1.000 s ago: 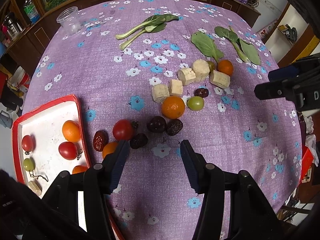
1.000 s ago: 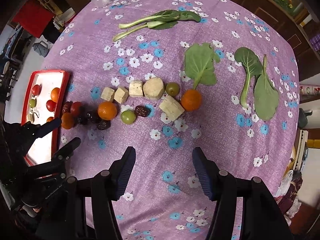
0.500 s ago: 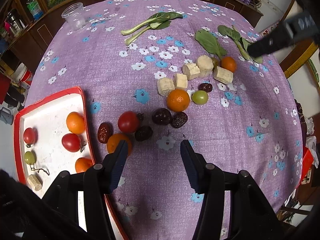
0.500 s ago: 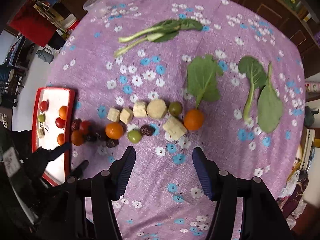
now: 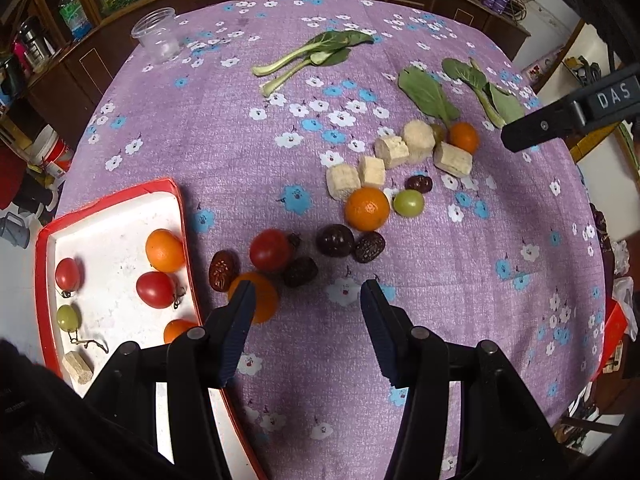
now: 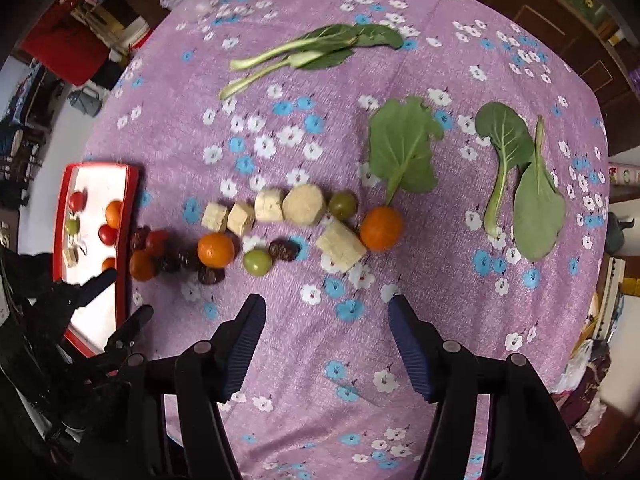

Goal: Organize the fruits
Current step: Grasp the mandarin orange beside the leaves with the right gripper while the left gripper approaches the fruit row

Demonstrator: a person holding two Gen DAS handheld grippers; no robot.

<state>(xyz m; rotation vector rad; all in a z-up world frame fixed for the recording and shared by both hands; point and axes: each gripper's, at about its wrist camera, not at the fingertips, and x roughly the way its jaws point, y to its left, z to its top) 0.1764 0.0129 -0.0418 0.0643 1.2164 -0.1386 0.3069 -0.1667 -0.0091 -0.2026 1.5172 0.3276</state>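
Two grippers, both empty — left gripper [image 5: 306, 304] jaws apart, right gripper [image 6: 326, 316] jaws just widening; only the left wrist view resolves the red tray [image 5: 176, 200] and its stems.

tablecloth [image 5: 240, 152]: matt woven cloth, purple, printed with flowers
tray [image 5: 44, 240]: glossy red rim, scuffed white matt floor
tomato [image 5: 270, 250], just beside the tray: smooth, shiny skin
dates [image 5: 368, 246], beyond the tomato: wrinkled, dull sheen
pale blocks [image 5: 392, 151]: rough, crumbly
cup [image 5: 158, 40], far from the tray: clear plastic
gripper pads [image 6: 244, 346]: ribbed, matt
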